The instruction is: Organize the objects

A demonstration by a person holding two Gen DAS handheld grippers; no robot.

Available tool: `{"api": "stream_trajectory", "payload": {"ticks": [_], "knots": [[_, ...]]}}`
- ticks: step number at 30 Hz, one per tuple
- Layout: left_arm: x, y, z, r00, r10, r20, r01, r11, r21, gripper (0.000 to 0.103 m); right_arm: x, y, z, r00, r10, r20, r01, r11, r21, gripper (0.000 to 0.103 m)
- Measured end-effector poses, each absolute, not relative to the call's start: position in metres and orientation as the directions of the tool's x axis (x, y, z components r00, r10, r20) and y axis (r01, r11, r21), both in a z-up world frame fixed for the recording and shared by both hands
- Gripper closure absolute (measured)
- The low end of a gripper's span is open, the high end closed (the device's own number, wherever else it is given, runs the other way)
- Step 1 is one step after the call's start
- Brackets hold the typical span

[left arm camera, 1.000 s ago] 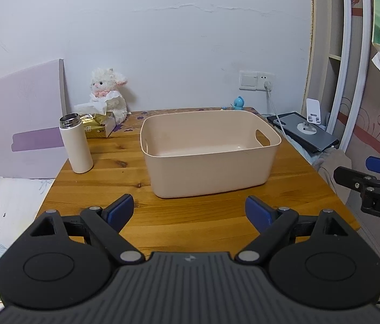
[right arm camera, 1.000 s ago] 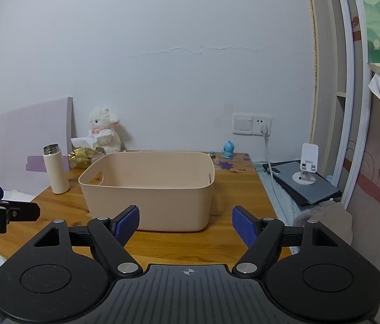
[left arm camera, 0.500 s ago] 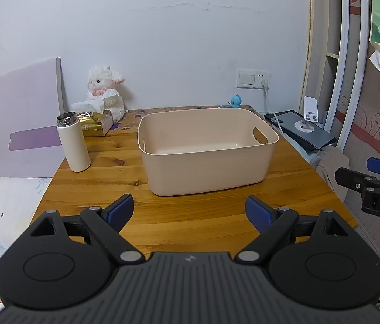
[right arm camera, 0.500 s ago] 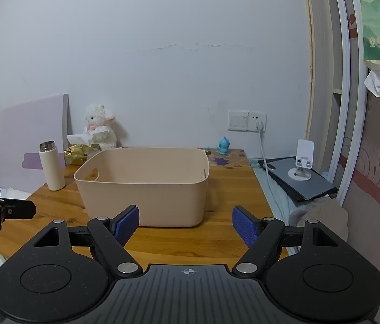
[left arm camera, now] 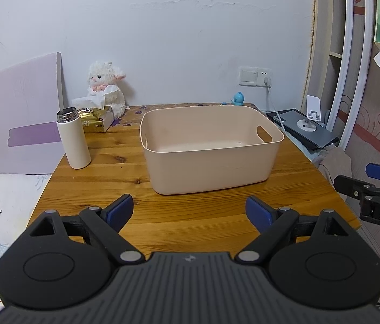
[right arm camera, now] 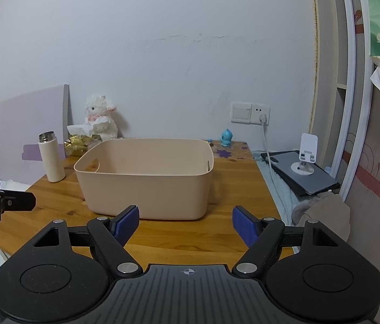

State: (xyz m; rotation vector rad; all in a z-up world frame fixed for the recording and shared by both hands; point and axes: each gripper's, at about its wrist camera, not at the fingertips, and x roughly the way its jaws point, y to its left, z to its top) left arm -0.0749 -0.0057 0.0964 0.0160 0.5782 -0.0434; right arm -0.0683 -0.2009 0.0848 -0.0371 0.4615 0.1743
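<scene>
The left gripper (left arm camera: 189, 210) is wide open and holds nothing. The right gripper (right arm camera: 185, 222) is wide open too, and it is empty as well. Both hang above the near edge of the wooden table (left arm camera: 125, 186), with the right one off to the side of the left.

Straight ahead of both grippers sits the big beige plastic bin (left arm camera: 211, 167). It is empty inside; only its bare floor shows. So nothing has been put away yet, and I think the tidying has not really started.

Past the bin, the things to sort are all waiting on the table. Ahead and to the left of the left gripper stands a white bottle (left arm camera: 73, 139) with a shiny metal top, upright and near the table's left edge. Just behind it lies a gold tissue box (left arm camera: 96, 120) with a tissue poking out. A fluffy white lamb toy (left arm camera: 106, 87) sits right behind the box, against the wall. Far ahead and a bit to the right, behind the bin, stands a tiny blue figure (left arm camera: 238, 99).

All of these look like they belong in the bin. The bottle is nearest to the left gripper, so it seems a good first pick.
</scene>
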Motion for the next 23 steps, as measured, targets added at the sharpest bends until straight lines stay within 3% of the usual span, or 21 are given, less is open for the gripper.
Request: {"api": "stream_trajectory", "payload": {"ticks": [23], "knots": [[-0.07, 0.002, 0.089, 0.831, -0.031, -0.555, 0.038, 0.999, 0.001, 0.012, -0.054, -0.191, 0.066, 0.815, 0.167, -0.555, -0.213, 0.977, -0.019, 0.025]]}}
